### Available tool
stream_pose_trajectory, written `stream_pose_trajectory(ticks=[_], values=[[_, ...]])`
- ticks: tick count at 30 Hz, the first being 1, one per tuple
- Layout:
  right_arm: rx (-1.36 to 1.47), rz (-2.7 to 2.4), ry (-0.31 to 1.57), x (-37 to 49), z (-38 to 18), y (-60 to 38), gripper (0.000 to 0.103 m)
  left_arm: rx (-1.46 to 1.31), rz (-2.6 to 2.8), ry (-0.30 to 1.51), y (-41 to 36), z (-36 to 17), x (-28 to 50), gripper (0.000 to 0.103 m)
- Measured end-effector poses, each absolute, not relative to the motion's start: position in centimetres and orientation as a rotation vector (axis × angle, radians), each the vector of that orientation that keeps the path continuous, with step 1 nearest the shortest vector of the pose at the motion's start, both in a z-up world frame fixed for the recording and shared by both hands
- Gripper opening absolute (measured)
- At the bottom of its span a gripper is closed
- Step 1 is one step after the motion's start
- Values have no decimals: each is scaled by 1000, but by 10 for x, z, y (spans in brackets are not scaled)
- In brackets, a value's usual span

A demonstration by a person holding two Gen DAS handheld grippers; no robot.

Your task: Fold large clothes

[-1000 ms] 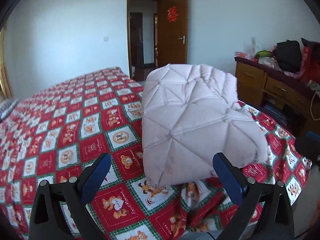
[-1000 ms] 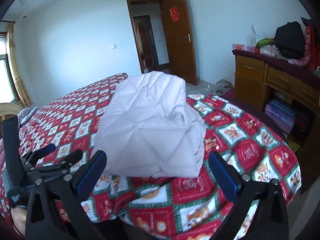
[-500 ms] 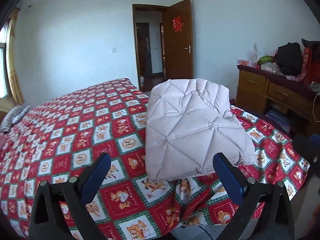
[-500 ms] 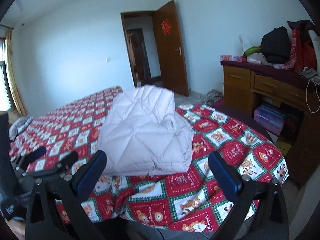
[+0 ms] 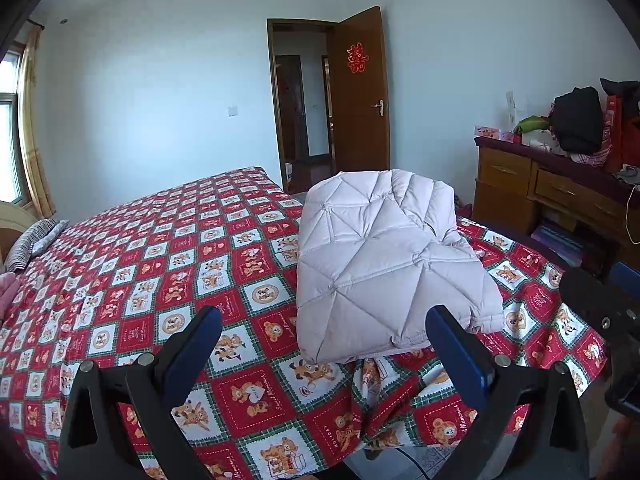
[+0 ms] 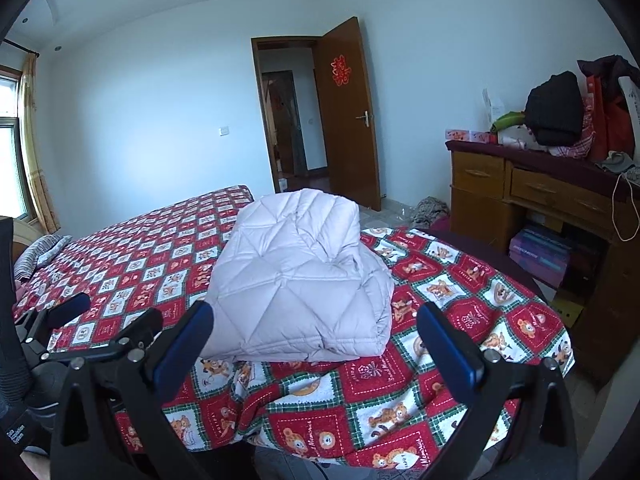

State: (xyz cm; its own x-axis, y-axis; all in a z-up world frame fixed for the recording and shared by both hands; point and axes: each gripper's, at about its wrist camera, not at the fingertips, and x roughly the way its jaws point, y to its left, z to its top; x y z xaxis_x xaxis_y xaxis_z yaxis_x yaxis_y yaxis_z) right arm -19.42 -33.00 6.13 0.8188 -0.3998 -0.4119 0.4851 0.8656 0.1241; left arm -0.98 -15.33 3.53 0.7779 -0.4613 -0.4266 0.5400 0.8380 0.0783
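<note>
A pale pink quilted jacket (image 5: 384,264) lies folded in a thick rectangle near the foot corner of the bed; it also shows in the right wrist view (image 6: 300,280). My left gripper (image 5: 324,348) is open and empty, held back off the bed's edge, apart from the jacket. My right gripper (image 6: 314,344) is open and empty too, also back from the jacket. The left gripper (image 6: 60,320) shows at the left of the right wrist view.
The bed is covered by a red, white and green bear-print sheet (image 5: 140,280). A wooden dresser (image 6: 540,208) piled with bags and clothes stands at the right. An open brown door (image 5: 360,96) is at the back. Striped pillows (image 5: 32,240) lie at far left.
Both grippers have pulled back and up from the folded jacket, so it looks smaller and more of the room shows. The jacket stays put on the bed.
</note>
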Motion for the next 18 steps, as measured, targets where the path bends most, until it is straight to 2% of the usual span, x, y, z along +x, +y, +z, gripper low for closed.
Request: stream_pose_trajectory(ticks=[18], values=[[244,-478,368,-198,65,-334,103,209,-480,401,-151,38,-9,102]])
